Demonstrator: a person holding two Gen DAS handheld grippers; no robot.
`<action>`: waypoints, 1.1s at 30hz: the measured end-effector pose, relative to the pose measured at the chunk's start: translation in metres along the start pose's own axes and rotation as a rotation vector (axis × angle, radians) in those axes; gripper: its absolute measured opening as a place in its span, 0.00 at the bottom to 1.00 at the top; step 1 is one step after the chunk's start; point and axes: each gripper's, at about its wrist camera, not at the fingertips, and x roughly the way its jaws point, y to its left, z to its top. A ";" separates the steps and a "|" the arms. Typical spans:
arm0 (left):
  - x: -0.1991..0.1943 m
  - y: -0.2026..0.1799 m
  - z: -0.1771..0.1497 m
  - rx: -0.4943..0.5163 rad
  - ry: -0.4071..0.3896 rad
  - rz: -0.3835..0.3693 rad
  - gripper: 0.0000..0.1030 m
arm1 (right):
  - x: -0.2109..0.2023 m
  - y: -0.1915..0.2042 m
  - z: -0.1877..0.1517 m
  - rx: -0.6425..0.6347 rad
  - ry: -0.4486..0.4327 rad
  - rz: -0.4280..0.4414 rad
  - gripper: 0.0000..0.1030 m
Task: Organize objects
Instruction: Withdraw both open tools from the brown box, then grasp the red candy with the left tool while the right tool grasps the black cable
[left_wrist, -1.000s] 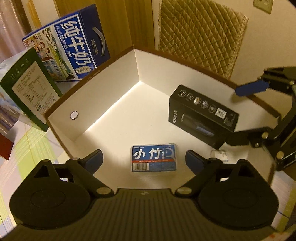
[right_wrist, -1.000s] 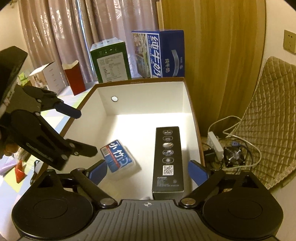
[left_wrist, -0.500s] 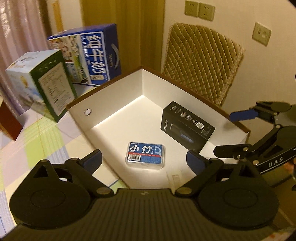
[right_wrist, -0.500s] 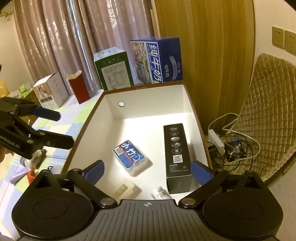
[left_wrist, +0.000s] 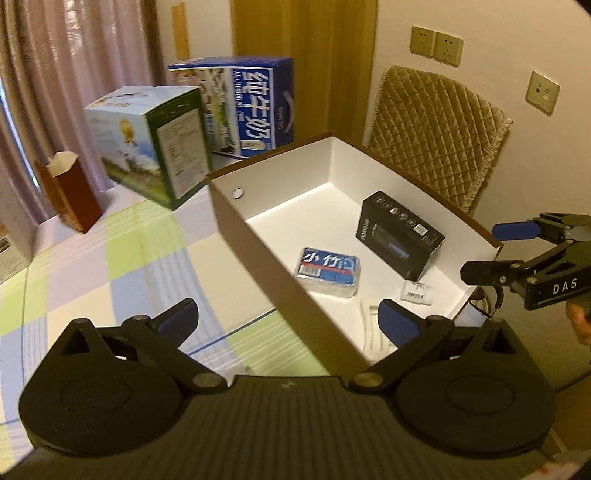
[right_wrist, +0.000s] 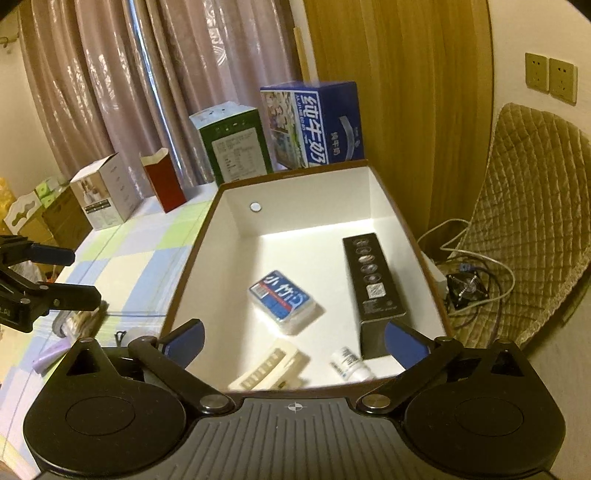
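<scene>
The open brown-rimmed white cardboard box (right_wrist: 236, 236) sits at the table's edge as the collecting bin. It already holds a blue-labelled plastic pack (right_wrist: 282, 301), a long black carton (right_wrist: 371, 280), a cream comb-like piece (right_wrist: 269, 367) and a small white bottle (right_wrist: 349, 363), which lie loosely and apart. The left gripper (left_wrist: 286, 319) and the right gripper (right_wrist: 293, 338) hover above, jaws apart and empty, probably free for the loose items at the table's near-left edge (right_wrist: 70, 325).

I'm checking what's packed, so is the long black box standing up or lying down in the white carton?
Lying down. The long black rectangular box rests on a long side on the white open cardboard carton's floor, icons facing up.
</scene>
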 end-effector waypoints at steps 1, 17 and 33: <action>-0.004 0.002 -0.003 -0.005 -0.002 0.005 0.99 | -0.001 0.004 -0.002 -0.001 0.000 -0.001 0.98; -0.067 0.049 -0.064 -0.066 -0.022 0.055 0.99 | -0.007 0.085 -0.030 -0.010 0.028 0.039 0.98; -0.082 0.103 -0.116 -0.118 0.044 0.094 0.99 | 0.031 0.165 -0.050 -0.029 0.084 0.118 0.98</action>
